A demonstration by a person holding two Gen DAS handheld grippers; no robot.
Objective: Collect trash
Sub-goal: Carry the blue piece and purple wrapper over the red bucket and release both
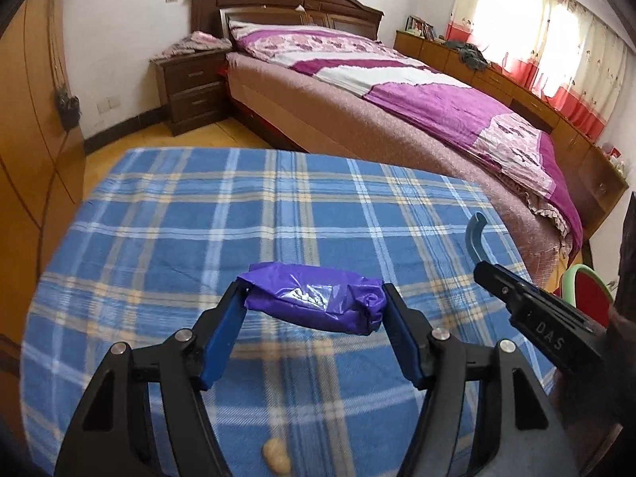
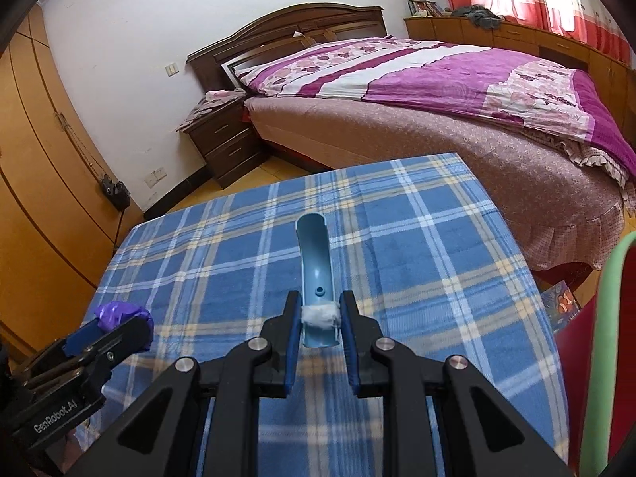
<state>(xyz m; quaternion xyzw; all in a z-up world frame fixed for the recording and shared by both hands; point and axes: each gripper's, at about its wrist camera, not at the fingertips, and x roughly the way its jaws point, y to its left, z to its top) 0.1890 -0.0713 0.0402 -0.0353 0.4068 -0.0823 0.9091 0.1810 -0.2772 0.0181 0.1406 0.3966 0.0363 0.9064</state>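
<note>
My left gripper (image 1: 314, 306) is shut on a folded purple plastic bag (image 1: 314, 302) and holds it above the blue plaid tablecloth (image 1: 198, 218). My right gripper (image 2: 320, 314) is shut on a curved light-blue plastic piece (image 2: 314, 254) with a white cotton wad (image 2: 320, 315) wedged at the grip. In the left wrist view the right gripper (image 1: 489, 274) and the blue piece (image 1: 475, 238) sit to the right. In the right wrist view the left gripper (image 2: 115, 328) with the purple bag (image 2: 119, 312) is at the lower left. A small beige lump (image 1: 276, 455) lies on the cloth beneath the left gripper.
A bed with a purple quilt (image 1: 397, 79) stands beyond the table, a dark nightstand (image 1: 190, 87) to its left. Wooden wardrobe doors (image 1: 28, 139) line the left side. A red and green chair (image 2: 612, 338) is at the right of the table.
</note>
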